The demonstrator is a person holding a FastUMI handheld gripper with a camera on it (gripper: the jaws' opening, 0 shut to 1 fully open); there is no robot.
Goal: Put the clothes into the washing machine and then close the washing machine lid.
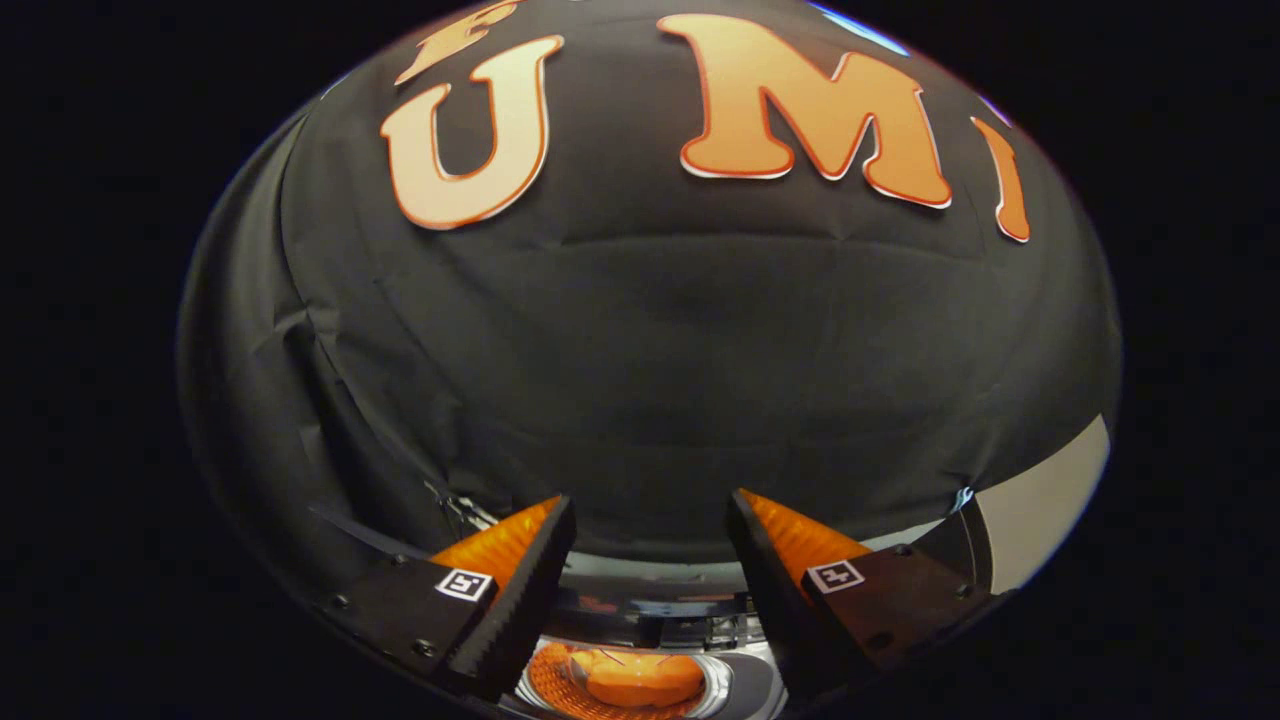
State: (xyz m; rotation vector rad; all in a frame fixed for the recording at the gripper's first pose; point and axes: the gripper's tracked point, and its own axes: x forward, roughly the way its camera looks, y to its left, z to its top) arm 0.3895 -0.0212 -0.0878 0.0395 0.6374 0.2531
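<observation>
Orange clothes lay inside washing machine drum, lid open, below and between fingers. Tool hung above machine, fingers spread wide, gripping nothing. Black booth wall rose behind machine.

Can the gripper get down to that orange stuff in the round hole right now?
Probably yes. The gripper is open, holding nothing, and the orange clothes lie in the washing machine's open drum between and below its fingers, with nothing over them.
</observation>
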